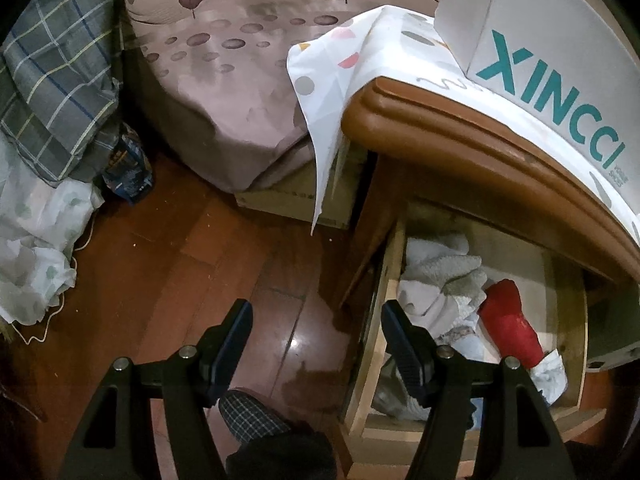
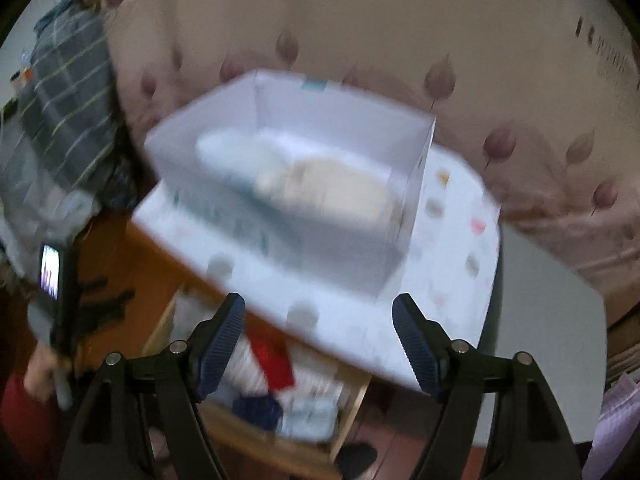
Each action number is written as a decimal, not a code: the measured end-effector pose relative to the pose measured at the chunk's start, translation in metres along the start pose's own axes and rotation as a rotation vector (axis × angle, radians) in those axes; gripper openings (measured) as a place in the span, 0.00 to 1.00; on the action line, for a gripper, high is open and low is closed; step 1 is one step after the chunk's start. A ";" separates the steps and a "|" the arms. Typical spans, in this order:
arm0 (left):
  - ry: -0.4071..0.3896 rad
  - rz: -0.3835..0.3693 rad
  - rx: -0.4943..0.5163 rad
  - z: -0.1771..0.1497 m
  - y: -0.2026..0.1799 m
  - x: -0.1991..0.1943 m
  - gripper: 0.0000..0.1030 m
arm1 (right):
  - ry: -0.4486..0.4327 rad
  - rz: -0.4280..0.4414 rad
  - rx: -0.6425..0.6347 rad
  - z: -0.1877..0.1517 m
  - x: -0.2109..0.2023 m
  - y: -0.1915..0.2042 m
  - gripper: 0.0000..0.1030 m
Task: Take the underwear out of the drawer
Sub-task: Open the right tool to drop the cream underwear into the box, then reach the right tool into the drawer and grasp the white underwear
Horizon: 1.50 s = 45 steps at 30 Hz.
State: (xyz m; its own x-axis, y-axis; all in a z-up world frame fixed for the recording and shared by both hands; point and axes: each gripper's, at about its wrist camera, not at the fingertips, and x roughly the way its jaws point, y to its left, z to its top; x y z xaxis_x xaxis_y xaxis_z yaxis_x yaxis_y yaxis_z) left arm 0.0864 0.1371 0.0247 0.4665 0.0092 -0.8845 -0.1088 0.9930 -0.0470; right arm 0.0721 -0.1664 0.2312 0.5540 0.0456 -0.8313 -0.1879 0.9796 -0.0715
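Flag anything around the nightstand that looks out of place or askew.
The patterned cloth under the XINCCI box hangs crookedly off the nightstand corner. Clothes in the open drawer lie jumbled, including a red garment.

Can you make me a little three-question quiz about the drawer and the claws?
1. True or false: the drawer is pulled open.
2. What colour is the bright item lying among the pale laundry? A red, B green, C yellow.
3. Fill in: the white box on the nightstand reads ____.

Key:
1. True; clothes show inside.
2. A.
3. XINCCI.
Bonus fact: the left claw and right claw are both open, holding nothing.
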 end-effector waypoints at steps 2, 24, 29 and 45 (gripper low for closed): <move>0.006 -0.009 0.002 0.000 -0.001 0.000 0.66 | 0.055 0.000 -0.017 -0.024 0.010 0.001 0.71; 0.102 -0.064 -0.003 -0.004 -0.009 0.016 0.66 | 0.632 0.077 -0.021 -0.154 0.213 0.009 0.71; 0.107 -0.077 0.014 -0.004 -0.015 0.017 0.66 | 0.685 0.079 -0.040 -0.158 0.240 0.010 0.71; 0.134 -0.069 0.103 -0.007 -0.037 0.024 0.66 | 0.851 0.072 -0.125 -0.172 0.297 0.017 0.83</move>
State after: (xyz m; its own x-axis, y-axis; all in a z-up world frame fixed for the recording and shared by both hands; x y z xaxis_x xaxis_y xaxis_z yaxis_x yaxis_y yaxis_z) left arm 0.0955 0.1003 0.0024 0.3479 -0.0681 -0.9350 0.0133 0.9976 -0.0677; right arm 0.0943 -0.1695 -0.1115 -0.2494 -0.1044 -0.9628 -0.3152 0.9488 -0.0212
